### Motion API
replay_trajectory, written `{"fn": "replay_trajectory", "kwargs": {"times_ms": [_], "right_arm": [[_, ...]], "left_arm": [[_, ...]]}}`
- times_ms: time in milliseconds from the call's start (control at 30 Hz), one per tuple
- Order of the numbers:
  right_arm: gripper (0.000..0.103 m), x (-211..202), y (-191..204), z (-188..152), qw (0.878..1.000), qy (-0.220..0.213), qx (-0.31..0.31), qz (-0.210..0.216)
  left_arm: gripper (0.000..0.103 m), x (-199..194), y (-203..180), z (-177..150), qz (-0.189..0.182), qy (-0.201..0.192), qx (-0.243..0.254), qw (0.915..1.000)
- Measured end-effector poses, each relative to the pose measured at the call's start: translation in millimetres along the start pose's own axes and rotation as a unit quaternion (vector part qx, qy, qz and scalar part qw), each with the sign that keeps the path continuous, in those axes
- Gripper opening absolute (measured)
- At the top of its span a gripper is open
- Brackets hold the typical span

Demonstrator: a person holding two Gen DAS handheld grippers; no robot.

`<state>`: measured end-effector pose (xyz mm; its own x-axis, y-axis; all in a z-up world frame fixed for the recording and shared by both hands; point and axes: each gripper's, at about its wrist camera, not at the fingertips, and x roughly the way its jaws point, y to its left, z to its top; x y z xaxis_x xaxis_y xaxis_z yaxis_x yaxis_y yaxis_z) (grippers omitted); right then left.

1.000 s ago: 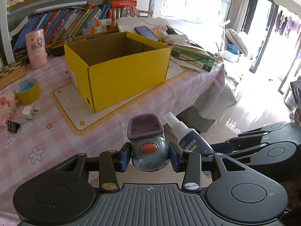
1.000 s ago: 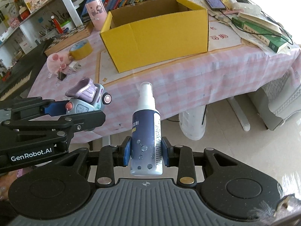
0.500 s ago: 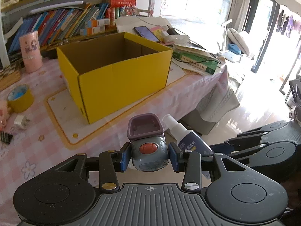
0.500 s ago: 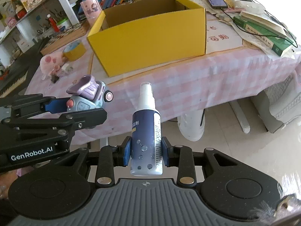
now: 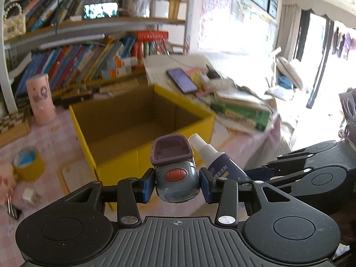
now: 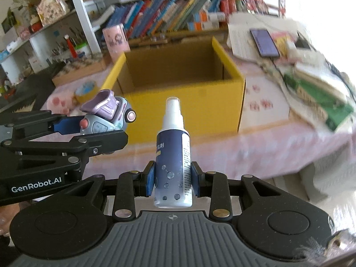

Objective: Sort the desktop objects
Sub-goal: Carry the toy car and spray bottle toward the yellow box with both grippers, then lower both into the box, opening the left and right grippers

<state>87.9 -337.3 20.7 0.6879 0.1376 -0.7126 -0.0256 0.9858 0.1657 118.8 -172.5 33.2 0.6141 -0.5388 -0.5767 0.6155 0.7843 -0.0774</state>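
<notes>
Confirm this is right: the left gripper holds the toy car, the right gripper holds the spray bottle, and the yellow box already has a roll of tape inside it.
One thing is wrong: the yellow box is empty in the right wrist view. The tape sits on the table beside it. The left gripper does hold the toy car, and the right gripper the spray bottle.

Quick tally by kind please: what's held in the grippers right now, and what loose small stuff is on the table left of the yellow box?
Toy car, held: 1
Spray bottle, held: 1
Tape roll: 1
Pink cup: 1
White plug: 1
Total: 5
</notes>
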Motion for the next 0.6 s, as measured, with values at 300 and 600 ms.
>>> {"fn": "replay_trajectory", "kwargs": {"times_ms": [300,600], "right_arm": [[0.030,6,-20,66,0.997,-0.051,-0.040,0.033],[0.030,44,-43,122,0.993,-0.064,-0.066,0.068]], "left_arm": [[0.041,15,9,46,0.034,-0.045,-0.030,0.9980],[0.041,54,26,78,0.088,-0.052,-0.044,0.9937]]}}
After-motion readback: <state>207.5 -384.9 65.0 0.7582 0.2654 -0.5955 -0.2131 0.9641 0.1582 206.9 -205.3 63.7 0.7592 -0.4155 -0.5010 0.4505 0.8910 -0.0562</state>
